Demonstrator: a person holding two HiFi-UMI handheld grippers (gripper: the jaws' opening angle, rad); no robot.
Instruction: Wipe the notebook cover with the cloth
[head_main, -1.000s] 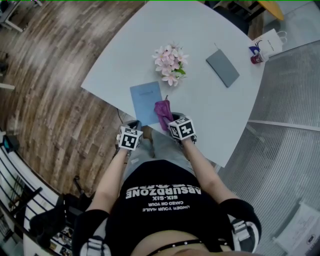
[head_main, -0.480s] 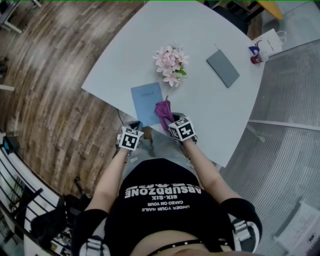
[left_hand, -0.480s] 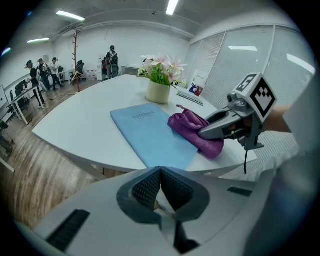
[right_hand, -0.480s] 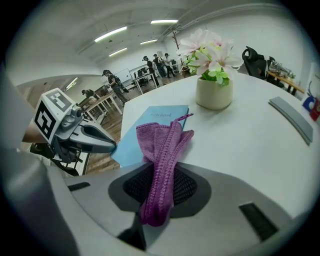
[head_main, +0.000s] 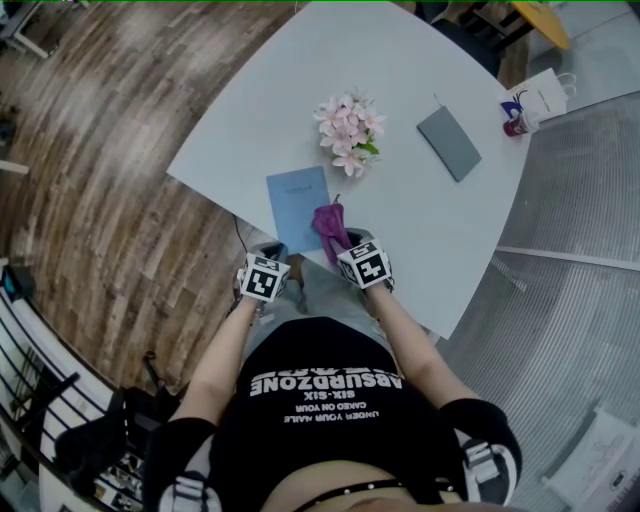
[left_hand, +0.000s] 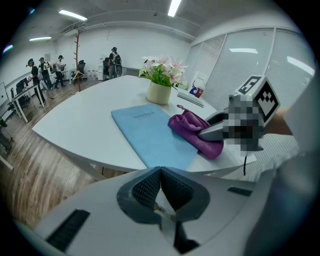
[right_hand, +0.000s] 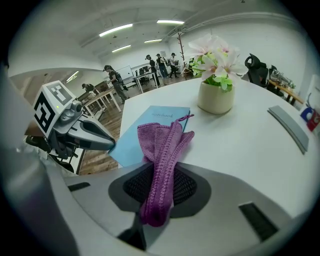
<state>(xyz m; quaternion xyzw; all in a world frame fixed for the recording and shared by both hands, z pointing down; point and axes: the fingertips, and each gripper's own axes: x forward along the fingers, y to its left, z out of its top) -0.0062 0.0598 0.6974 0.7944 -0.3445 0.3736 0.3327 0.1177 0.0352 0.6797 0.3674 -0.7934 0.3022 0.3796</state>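
Observation:
A light blue notebook (head_main: 297, 205) lies flat near the table's front edge, also seen in the left gripper view (left_hand: 150, 132) and the right gripper view (right_hand: 150, 131). My right gripper (head_main: 350, 248) is shut on a purple cloth (head_main: 331, 224), whose free end drapes onto the notebook's right edge (right_hand: 165, 137). The cloth (left_hand: 196, 131) shows bunched beside the notebook in the left gripper view. My left gripper (head_main: 268, 258) hangs off the table's front edge, shut and empty, its pads (left_hand: 150, 187) pressed together.
A white pot of pink flowers (head_main: 346, 130) stands behind the notebook. A grey pad (head_main: 448, 142) lies further right. A white bag (head_main: 541, 95) and a small red item (head_main: 516, 124) sit at the table's far right corner. Wooden floor lies left, people stand far off.
The scene has shifted slightly in the head view; the cloth and right gripper sit a little further up and to the right over the notebook's edge. The left gripper has barely moved.

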